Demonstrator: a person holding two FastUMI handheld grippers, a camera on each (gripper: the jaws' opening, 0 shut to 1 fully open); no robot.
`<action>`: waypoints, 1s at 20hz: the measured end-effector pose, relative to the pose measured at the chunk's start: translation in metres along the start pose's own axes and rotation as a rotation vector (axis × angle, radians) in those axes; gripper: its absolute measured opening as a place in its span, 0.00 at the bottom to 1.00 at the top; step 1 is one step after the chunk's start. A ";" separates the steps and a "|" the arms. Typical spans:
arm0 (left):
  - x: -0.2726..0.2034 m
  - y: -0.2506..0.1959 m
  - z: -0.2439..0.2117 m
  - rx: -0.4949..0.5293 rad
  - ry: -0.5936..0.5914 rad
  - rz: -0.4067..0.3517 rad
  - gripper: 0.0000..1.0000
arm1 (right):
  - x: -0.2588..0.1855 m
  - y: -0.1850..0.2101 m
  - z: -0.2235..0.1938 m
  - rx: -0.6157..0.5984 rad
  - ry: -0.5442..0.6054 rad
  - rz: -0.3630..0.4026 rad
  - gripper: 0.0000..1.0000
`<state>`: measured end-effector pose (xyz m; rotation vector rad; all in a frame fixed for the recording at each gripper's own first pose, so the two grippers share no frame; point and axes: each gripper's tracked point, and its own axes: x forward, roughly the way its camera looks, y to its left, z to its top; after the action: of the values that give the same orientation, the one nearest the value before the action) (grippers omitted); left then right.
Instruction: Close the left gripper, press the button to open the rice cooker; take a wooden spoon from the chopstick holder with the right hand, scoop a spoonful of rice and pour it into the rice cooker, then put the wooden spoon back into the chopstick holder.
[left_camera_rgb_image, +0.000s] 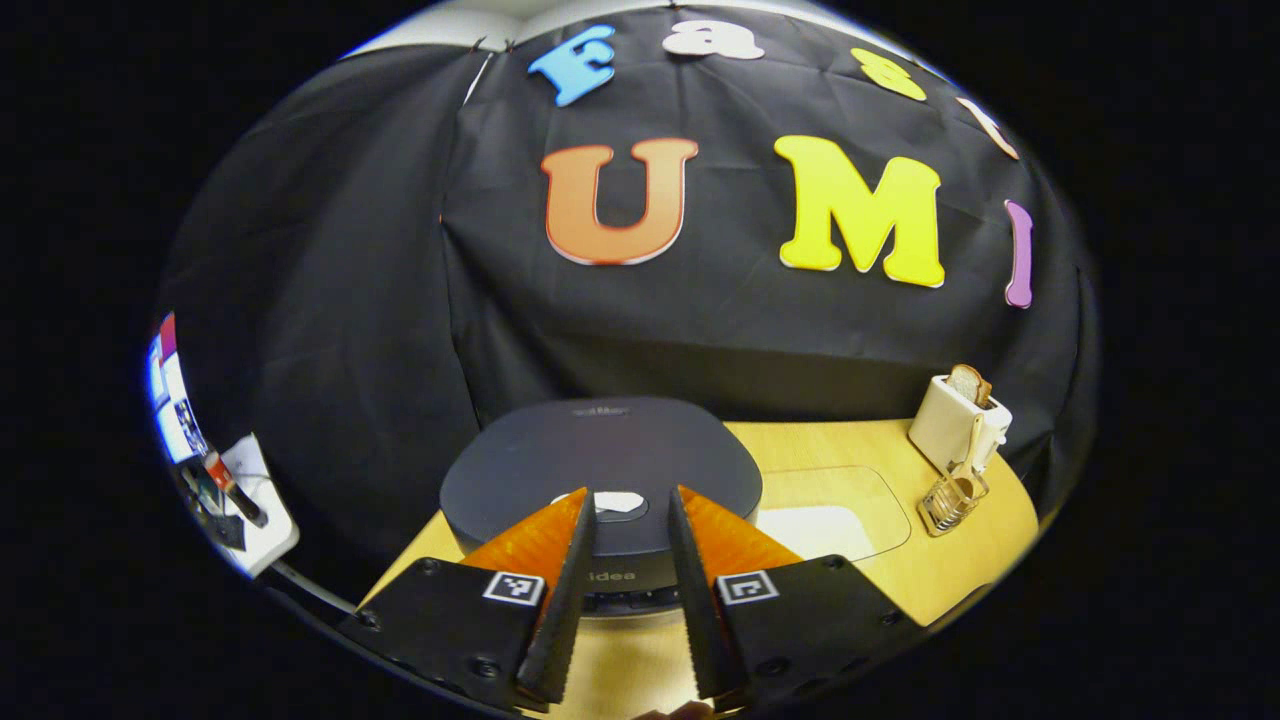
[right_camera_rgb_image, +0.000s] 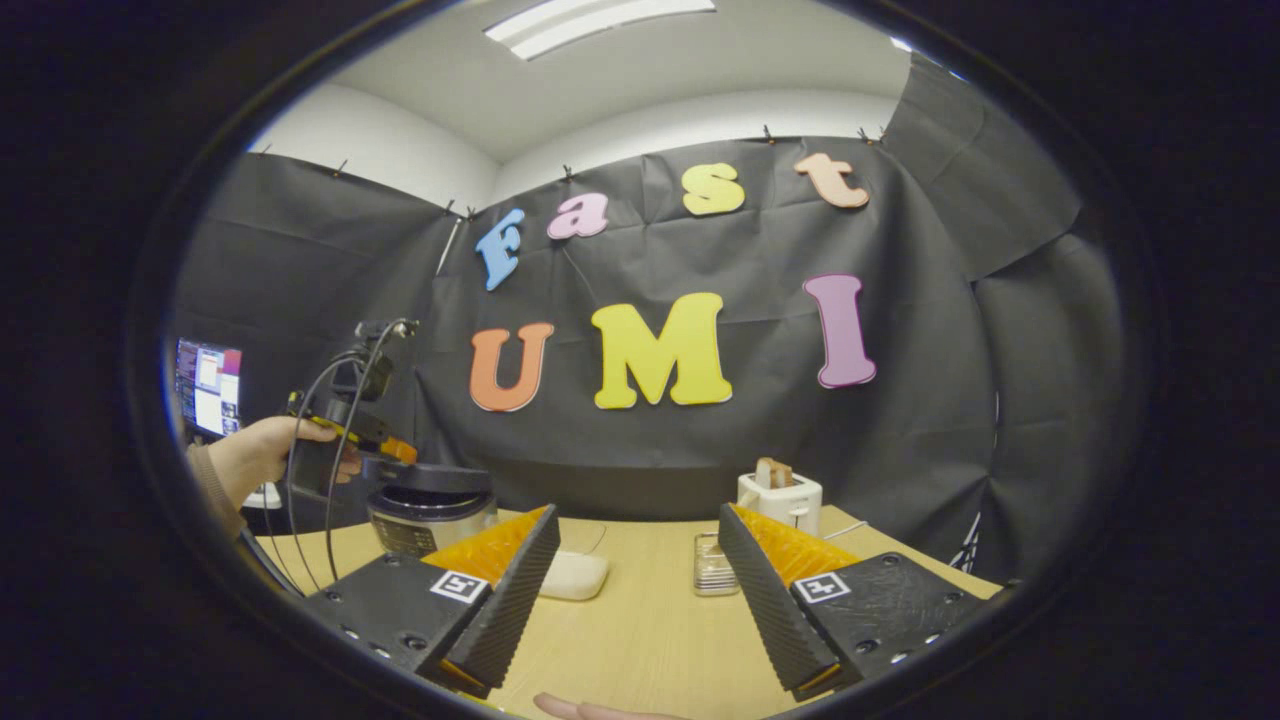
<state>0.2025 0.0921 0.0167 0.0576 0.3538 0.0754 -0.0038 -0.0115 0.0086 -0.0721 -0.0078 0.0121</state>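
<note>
The dark rice cooker (left_camera_rgb_image: 600, 450) sits with its lid down right ahead of my left gripper (left_camera_rgb_image: 630, 495). Its pale lid button (left_camera_rgb_image: 617, 503) shows in the narrow gap between my fingertips, which stand a little apart with nothing held. At the right, a wooden spoon (left_camera_rgb_image: 973, 447) stands in the wire chopstick holder (left_camera_rgb_image: 950, 505). In the right gripper view, my right gripper (right_camera_rgb_image: 638, 516) hangs wide open over the table, empty. The rice cooker (right_camera_rgb_image: 430, 512) stands at the left there, with the left gripper (right_camera_rgb_image: 385, 450) and a hand (right_camera_rgb_image: 255, 455) just above its lid. The chopstick holder (right_camera_rgb_image: 712, 565) is straight ahead.
A white toaster (left_camera_rgb_image: 955, 418) with a bread slice stands behind the holder, also seen as the toaster (right_camera_rgb_image: 782, 500). A clear box with white contents (left_camera_rgb_image: 835, 515) lies right of the cooker, and as a white shape (right_camera_rgb_image: 572, 576). The wooden table (right_camera_rgb_image: 650, 640) ends near me. A lit monitor (right_camera_rgb_image: 207, 385) is far left.
</note>
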 end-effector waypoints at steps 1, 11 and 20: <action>-0.006 0.007 0.007 0.029 -0.038 0.043 0.55 | 0.002 0.000 -0.002 0.001 0.007 -0.002 0.95; -0.084 -0.002 -0.009 0.003 -0.200 0.033 1.00 | 0.014 0.016 -0.019 -0.002 0.030 0.029 0.95; -0.149 -0.037 -0.061 -0.079 -0.265 -0.067 0.99 | 0.036 -0.013 -0.043 0.016 0.104 -0.070 0.95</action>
<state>0.0441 0.0458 0.0086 -0.0222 0.0874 0.0150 0.0327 -0.0270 -0.0327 -0.0568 0.0937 -0.0612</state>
